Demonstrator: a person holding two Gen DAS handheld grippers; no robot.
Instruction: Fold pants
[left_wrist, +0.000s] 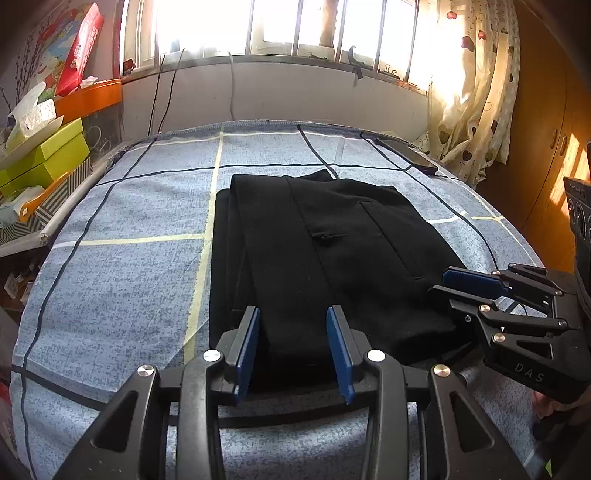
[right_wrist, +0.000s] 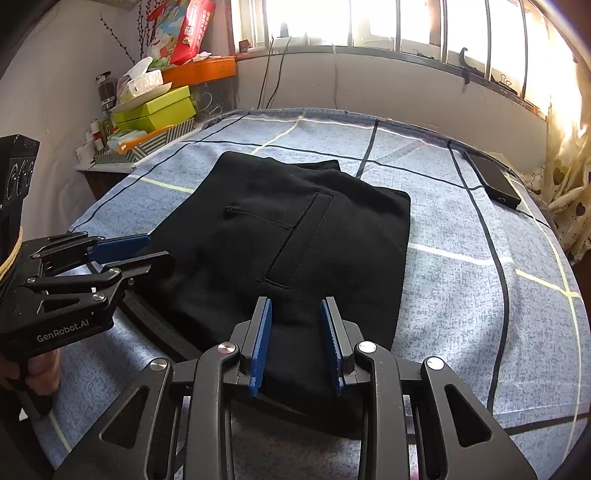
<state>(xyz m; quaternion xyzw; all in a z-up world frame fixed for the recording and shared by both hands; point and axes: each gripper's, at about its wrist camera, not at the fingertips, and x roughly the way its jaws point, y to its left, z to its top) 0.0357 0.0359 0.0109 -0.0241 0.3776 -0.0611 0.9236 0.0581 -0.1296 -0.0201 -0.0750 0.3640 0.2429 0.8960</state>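
Note:
Black pants (left_wrist: 332, 251) (right_wrist: 295, 229) lie folded into a compact rectangle on the blue checked bed sheet (left_wrist: 129, 258) (right_wrist: 461, 295), a back pocket facing up. My left gripper (left_wrist: 294, 310) (right_wrist: 160, 248) hovers at the near left edge of the stack. Its blue pads stand apart with nothing pinched between them. My right gripper (right_wrist: 296, 301) (left_wrist: 441, 282) sits over the near right part of the pants, also open, the fabric lying flat below the gap. A hand holds each gripper's handle.
A dark flat phone-like device (left_wrist: 406, 153) (right_wrist: 493, 181) with a thin cable lies at the bed's far right. Stacked green boxes (left_wrist: 44, 155) (right_wrist: 155, 107) and clutter fill a shelf on the left. A curtain (left_wrist: 476, 110) and a wooden cabinet (left_wrist: 546, 147) stand right.

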